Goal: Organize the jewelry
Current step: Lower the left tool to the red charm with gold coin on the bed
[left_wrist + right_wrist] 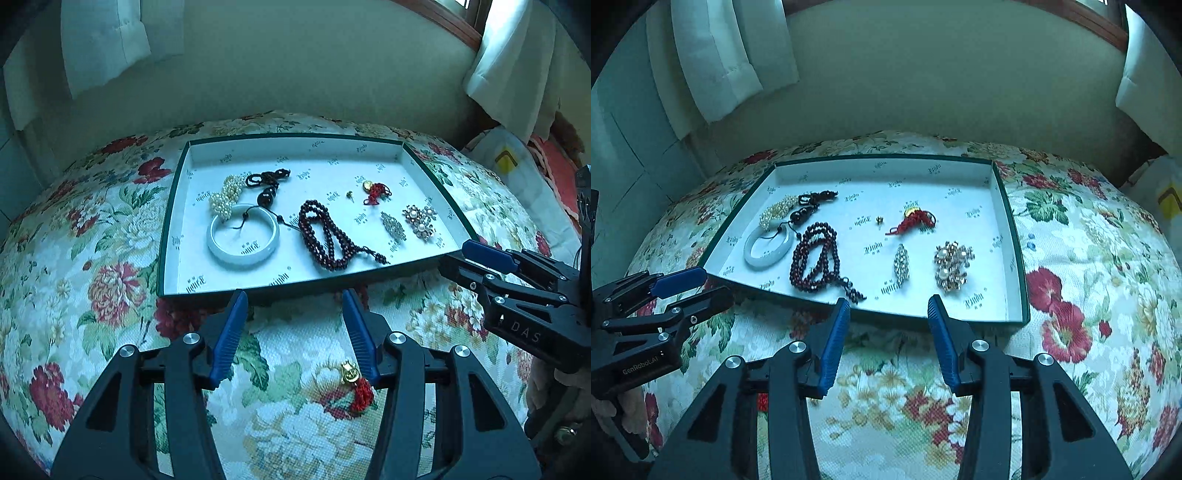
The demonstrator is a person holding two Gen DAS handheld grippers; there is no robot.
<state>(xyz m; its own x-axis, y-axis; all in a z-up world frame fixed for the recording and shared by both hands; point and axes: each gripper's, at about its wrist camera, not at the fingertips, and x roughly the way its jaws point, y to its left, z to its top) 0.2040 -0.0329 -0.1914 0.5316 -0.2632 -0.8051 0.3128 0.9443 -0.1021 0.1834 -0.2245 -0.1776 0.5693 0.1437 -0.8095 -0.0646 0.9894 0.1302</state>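
Observation:
A shallow green-edged tray (177,206) (1015,236) with a white lining lies on a floral cloth. It holds a white bangle (242,236) (768,247), a pearl cluster (225,195), dark bead strands (325,236) (816,258), a red tassel charm (375,192) (914,221), a crystal brooch (393,226) (901,264) and a pearl brooch (419,221) (953,266). A second gold and red tassel charm (356,384) lies on the cloth, outside the tray, beside my left gripper's right finger. My left gripper (295,306) is open and empty before the tray. My right gripper (888,308) is open and empty at the tray's front edge.
The floral cloth (92,295) covers a rounded surface that drops off at the sides. A pale wall and white curtains (731,55) stand behind. A white bag with a yellow mark (506,162) lies at the right.

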